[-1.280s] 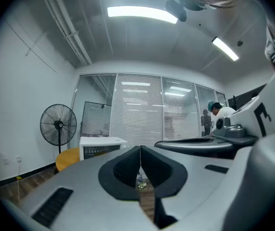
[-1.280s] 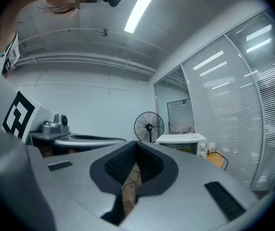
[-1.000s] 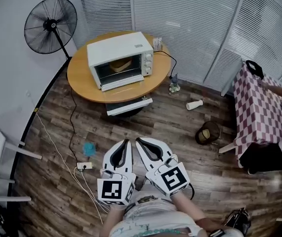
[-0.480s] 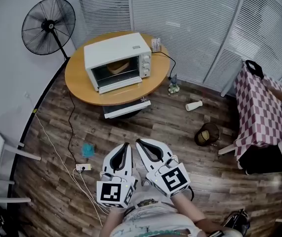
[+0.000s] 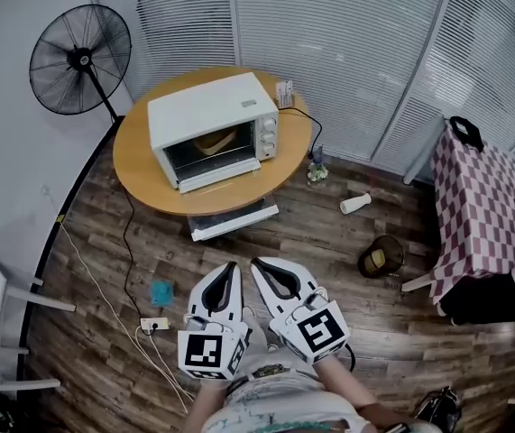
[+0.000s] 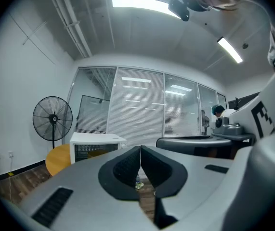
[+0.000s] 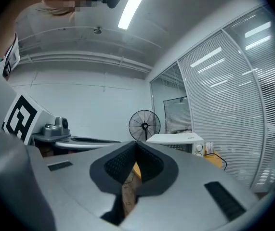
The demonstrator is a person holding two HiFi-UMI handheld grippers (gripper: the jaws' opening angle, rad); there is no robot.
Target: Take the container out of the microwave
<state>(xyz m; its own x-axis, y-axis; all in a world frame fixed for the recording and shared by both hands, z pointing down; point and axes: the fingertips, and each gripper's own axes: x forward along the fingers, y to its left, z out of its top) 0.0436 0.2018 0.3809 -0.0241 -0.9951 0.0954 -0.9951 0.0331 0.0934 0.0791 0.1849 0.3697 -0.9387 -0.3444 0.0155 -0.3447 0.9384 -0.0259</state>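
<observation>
Claws side by side, low in the head view, both pointing across the wood-plank floor (image 5: 329, 242) towards the far side of the room. Left claw (image 5: 231, 265) is fully closed, its dark ribbed pads pressed flat together with nothing between them. Right claw (image 5: 255, 262) is closed too, tips meeting and empty; only floor shows through the slot below its pads. The two sit just beside each other, tips almost touching.

Well ahead of them stands the round orange-brown wooden counter (image 5: 149, 174), and on it the white box-shaped microwave (image 5: 205, 108), its glass front turned towards the person. Through that glass you can make out the tan rounded container (image 5: 216, 140), sitting inside the microwave; whether the door is fully shut I cannot tell. A black cable (image 5: 304, 114) runs off the counter's right edge.

Left of the counter is a black pedestal fan (image 5: 75, 59). On the floor lie a white power strip (image 5: 154, 324), a small blue object (image 5: 161, 292), a white bottle (image 5: 355, 204) on its side and a dark round basket (image 5: 381, 256). At the right edge is a red-and-white checked cloth (image 5: 473, 201).
</observation>
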